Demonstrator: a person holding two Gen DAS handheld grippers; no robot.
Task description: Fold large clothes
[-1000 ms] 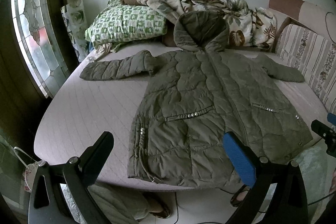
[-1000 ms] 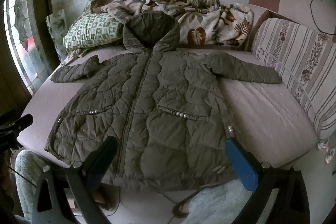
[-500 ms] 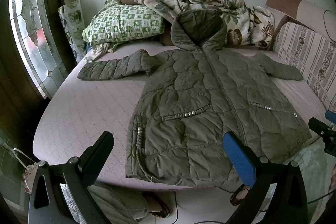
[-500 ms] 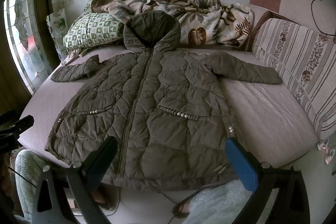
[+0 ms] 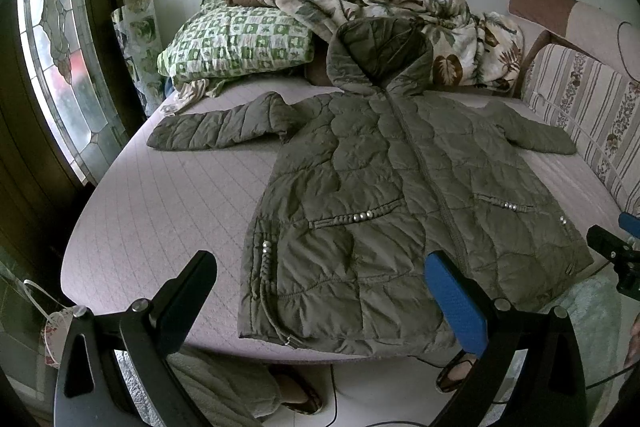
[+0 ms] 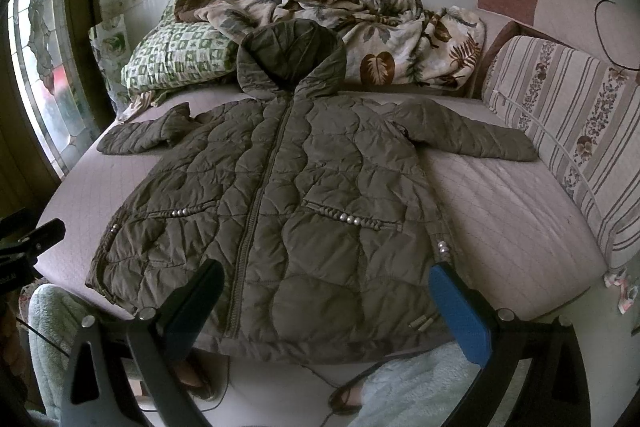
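Bed (image 5: 160,195), coat (image 5: 384,195) spread flat

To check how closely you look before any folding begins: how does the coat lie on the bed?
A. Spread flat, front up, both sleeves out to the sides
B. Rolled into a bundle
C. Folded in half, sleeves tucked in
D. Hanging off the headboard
A: the coat lies flat on the bed, zip up, with one sleeve out to each side.

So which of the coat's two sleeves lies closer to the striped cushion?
The sleeve on the picture's right, its cuff almost reaching the striped cushion; the other sleeve points toward the window.
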